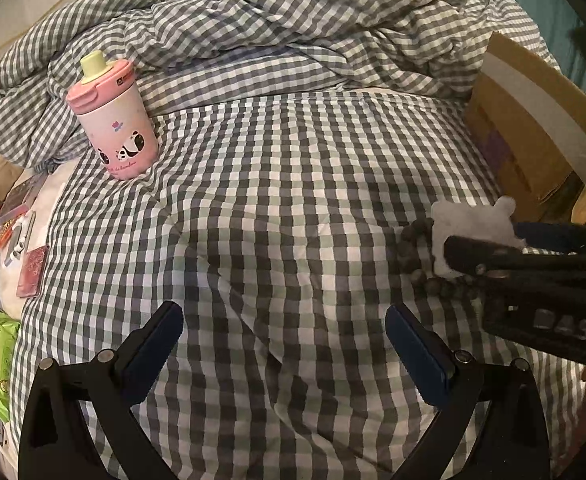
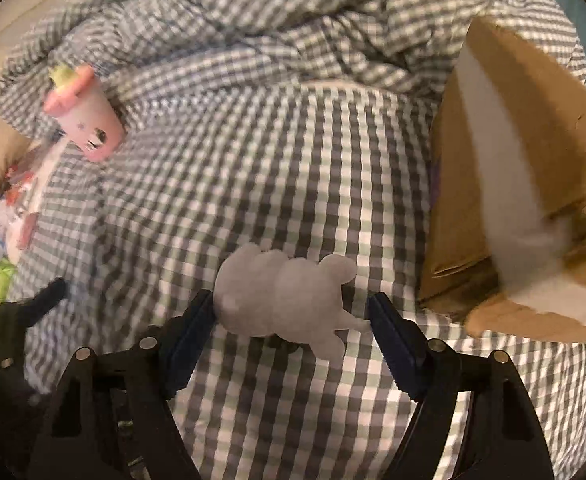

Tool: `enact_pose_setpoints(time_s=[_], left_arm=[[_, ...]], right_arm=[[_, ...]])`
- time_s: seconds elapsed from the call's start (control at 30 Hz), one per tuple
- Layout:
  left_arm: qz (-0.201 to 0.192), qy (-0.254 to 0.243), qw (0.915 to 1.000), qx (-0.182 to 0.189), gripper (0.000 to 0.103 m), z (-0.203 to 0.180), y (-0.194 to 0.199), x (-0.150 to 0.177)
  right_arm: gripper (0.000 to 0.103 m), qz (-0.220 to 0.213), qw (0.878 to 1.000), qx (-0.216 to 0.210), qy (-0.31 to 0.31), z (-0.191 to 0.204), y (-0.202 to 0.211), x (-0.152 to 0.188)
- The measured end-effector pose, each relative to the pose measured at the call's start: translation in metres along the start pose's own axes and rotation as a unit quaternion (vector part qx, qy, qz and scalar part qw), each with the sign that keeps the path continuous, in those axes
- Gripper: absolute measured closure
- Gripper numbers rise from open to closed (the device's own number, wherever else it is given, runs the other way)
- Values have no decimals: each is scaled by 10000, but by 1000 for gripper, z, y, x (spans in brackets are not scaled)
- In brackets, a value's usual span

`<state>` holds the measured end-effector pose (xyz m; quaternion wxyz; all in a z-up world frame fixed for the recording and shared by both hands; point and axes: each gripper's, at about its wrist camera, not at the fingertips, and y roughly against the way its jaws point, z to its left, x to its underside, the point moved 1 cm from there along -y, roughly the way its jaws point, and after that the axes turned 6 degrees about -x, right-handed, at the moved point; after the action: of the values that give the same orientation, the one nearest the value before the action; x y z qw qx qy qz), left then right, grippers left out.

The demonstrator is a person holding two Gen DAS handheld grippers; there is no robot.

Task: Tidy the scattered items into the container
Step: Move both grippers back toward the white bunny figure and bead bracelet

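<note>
White felt cutout lies on the checked bedspread beside the cardboard box, between the right gripper's wide-spread fingers; left gripper hovers low, wide open, empty.

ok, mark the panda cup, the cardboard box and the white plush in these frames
panda cup (image 1: 123,132): left wrist view, on its pink body.
cardboard box (image 1: 533,140): left wrist view, on its brown flap.
white plush (image 2: 281,292): right wrist view, on its middle, between the open tongs.
</note>
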<state>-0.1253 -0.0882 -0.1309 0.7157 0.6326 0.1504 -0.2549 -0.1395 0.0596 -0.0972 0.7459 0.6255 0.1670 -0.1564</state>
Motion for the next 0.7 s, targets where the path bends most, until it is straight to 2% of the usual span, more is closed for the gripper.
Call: enact_pose_setpoints(time_s=[0.07, 0.17, 0.23, 0.3, 0.43, 0.5, 0.57, 0.7], left_arm=[[-12, 0, 10000, 40, 0, -2, 3, -2], [-77, -39, 9999, 95, 0, -9, 10, -5], [-146, -74, 9997, 181, 0, -17, 15, -7], [-170, -115, 9995, 238, 0, -26, 17, -10], [-215, -299, 9988, 317, 0, -52, 19, -14], [-217, -407, 9986, 240, 0, -62, 18, -15], [-210, -432, 9987, 167, 0, -63, 16, -14], [-160, -283, 9995, -26, 0, -42, 14, -10]], right_arm=[[25, -160, 9996, -202, -71, -3, 22, 2], [28, -387, 9991, -180, -43, -6, 51, 7], [48, -497, 9985, -219, -82, -13, 69, 13], [49, -484, 9983, -289, -158, -24, 80, 22], [49, -228, 9994, -28, -261, -47, 69, 39], [46, -78, 9990, -132, -428, -58, 60, 48], [24, -89, 9986, -178, -492, -64, 54, 54], [24, -41, 9977, -309, -605, -64, 39, 53]])
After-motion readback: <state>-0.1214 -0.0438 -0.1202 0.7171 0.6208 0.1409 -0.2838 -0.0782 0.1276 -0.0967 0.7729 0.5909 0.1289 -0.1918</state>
